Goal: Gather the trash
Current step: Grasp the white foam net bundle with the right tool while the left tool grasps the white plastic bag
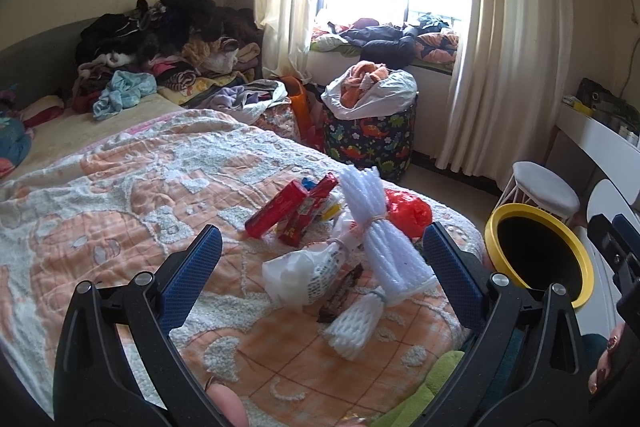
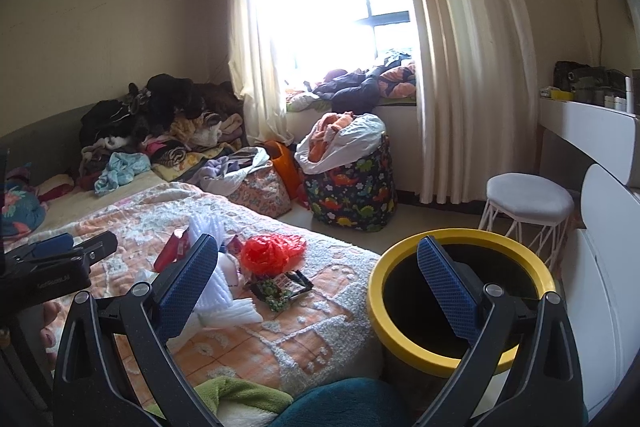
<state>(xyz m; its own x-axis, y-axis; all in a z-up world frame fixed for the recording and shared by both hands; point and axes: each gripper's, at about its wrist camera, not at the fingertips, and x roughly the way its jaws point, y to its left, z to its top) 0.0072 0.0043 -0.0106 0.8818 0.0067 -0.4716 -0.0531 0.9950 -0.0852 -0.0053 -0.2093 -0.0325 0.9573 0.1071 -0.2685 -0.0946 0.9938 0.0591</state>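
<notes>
Two sets of tongs are in use, one per hand, both with blue-padded fingers. The left tongs (image 1: 320, 247) are spread wide and hold nothing; they hover above the bed (image 1: 100, 195), framing the pile of trash on the orange-and-white quilt. The right tongs (image 2: 316, 263) are likewise spread and empty, with the left finger over the edge of the bed and the right finger over the mouth of the yellow-rimmed bin (image 2: 460, 307).

Trash items lie clustered near the foot corner of the bed:
- a bundle of white foam netting (image 1: 384, 239), tied round the middle, leaning upright;
- a smaller foam net sleeve (image 1: 356, 323), lying just in front of the bundle;
- a white plastic bag (image 1: 296, 279), touching the bundle on its left;
- red boxes (image 1: 288, 211), behind the bag;
- a red plastic bag (image 2: 272, 251), crumpled, on the side nearest the bin;
- a green printed snack wrapper (image 2: 280, 291), flat on the quilt just in front of the red bag.

The bin stands on the floor, just beside the bed corner, its interior dark. A white stool (image 2: 528, 203) stands behind it. A dinosaur-print hamper (image 2: 352, 187), stuffed with cloth, stands below the window. Clothes (image 1: 160, 39) are heaped at the far end of the bed.
</notes>
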